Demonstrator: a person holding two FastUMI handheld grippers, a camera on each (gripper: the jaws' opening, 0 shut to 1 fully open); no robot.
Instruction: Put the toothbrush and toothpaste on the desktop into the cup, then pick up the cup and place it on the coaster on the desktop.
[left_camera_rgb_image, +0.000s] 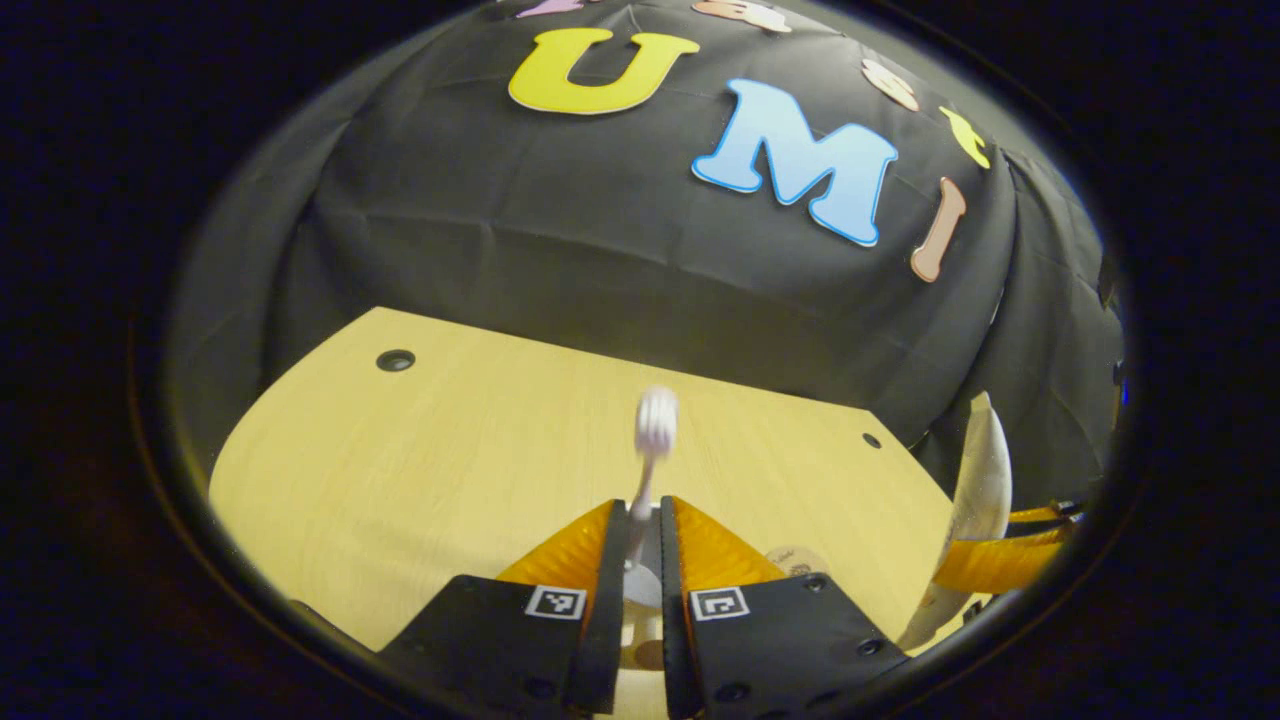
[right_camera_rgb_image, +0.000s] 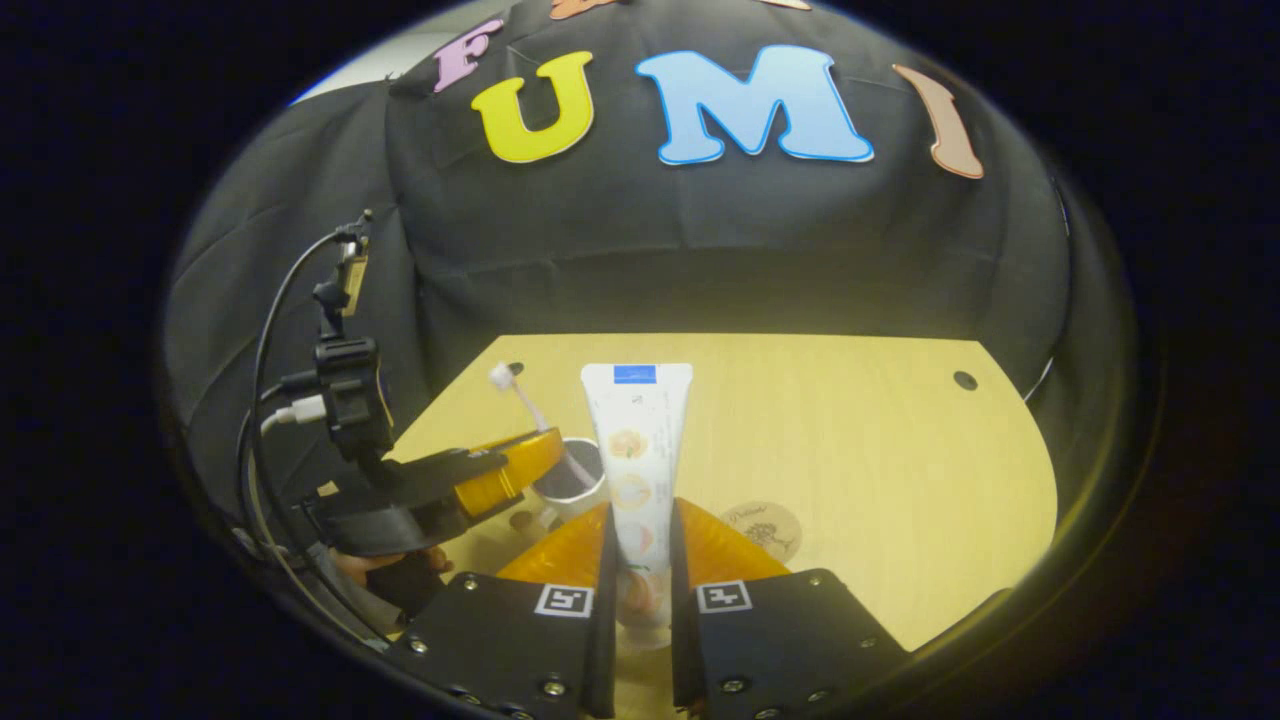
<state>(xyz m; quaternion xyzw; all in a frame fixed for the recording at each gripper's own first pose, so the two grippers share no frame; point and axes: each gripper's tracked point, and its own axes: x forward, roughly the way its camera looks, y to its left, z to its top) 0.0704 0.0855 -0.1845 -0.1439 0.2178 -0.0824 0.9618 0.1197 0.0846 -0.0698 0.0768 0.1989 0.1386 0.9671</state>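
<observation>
Over the pale wooden desktop (right_camera_rgb_image: 850, 450) the white-headed toothbrush (left_camera_rgb_image: 655, 425) is being carried clamped in the left gripper (left_camera_rgb_image: 640, 525), its handle dipping toward the small grey cup (right_camera_rgb_image: 575, 480) at the near left. Just right of it, the right gripper (right_camera_rgb_image: 640, 530) is gripping the white toothpaste tube (right_camera_rgb_image: 637, 440) upright — neither item is fully in yet. The round brown coaster (right_camera_rgb_image: 765, 528) is lying bare, so loading and moving the cup remain.

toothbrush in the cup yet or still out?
Partly in. In the right gripper view the toothbrush slants up from the cup, lower end inside the rim, with the left gripper shut on its handle.
</observation>
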